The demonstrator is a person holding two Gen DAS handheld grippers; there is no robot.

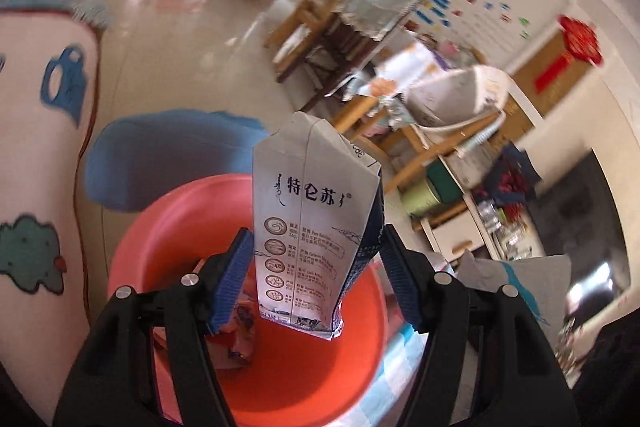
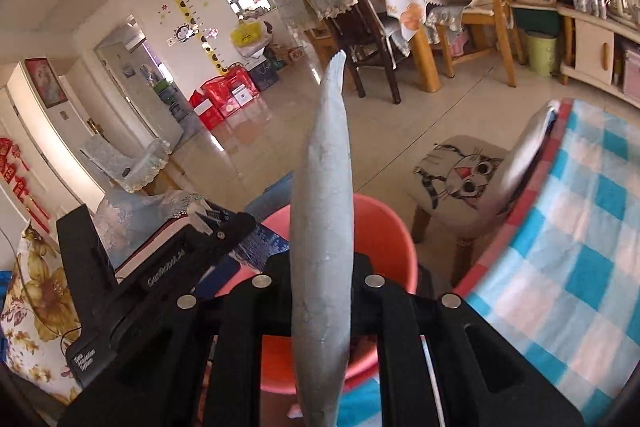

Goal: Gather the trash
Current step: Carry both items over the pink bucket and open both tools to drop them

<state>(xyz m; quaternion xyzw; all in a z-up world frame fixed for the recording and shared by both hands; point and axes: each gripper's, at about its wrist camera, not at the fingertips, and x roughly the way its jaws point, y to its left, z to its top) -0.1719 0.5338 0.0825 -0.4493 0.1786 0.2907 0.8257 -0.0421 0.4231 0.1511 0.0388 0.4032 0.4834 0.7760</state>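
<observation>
Above the red basin point(image 1: 304, 367), the left tongs point(image 1: 316, 287) stand wide around a carton point(image 1: 308, 227); the right tongs point(image 2: 322, 291) pinch a silver pouch point(image 2: 324, 247).

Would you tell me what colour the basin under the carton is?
Orange-red basin, clearest in the left wrist view.

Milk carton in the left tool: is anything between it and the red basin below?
Nothing visible blocks it. The milk carton hangs directly over the open red basin, between the left tool's pads. A crumpled wrapper already lies inside toward the left, leaving bare bottom under the carton.
</observation>
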